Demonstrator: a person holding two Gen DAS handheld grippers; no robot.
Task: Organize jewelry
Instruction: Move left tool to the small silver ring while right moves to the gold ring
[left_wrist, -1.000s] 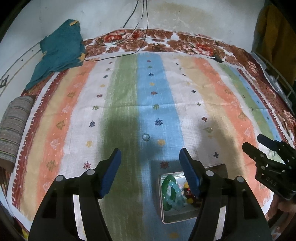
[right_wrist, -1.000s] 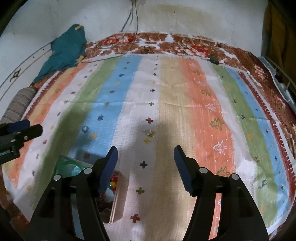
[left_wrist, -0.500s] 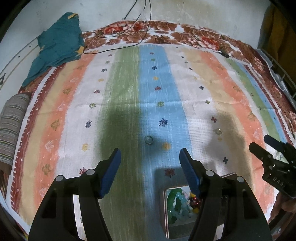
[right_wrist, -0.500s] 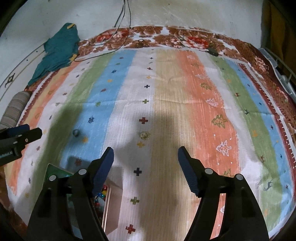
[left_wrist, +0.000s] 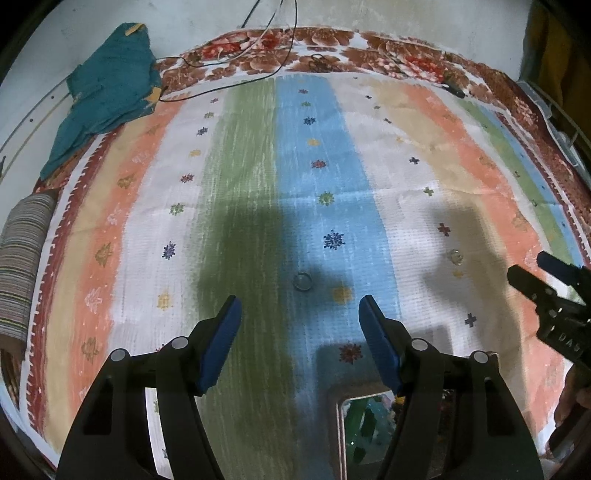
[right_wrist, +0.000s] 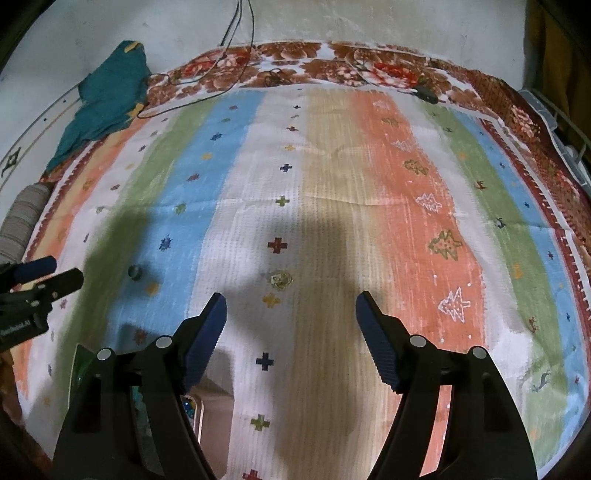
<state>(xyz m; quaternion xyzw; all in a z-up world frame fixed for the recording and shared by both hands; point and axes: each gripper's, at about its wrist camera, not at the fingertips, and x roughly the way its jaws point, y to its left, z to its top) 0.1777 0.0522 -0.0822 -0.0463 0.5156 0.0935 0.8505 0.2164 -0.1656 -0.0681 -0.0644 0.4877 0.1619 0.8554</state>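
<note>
Ahead of left tool (left_wrist: 300, 321), small ring (left_wrist: 302, 281), flat, opening upward.

Left tool (left_wrist: 300, 314) spread wide over the striped cloth (left_wrist: 240, 184), small ring (left_wrist: 302, 281) lying just ahead, tray (left_wrist: 364, 424) underneath.

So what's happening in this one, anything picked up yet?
Not yet. A person holds two sets of tongs over a striped cloth, and both are open and empty. The left tongs point at a small ring lying on the blue stripe; the right tongs face a pale sparkly piece on the white stripe. A tray with green bangles and beads sits near the cloth's front edge, partly hidden by the tongs.
</note>
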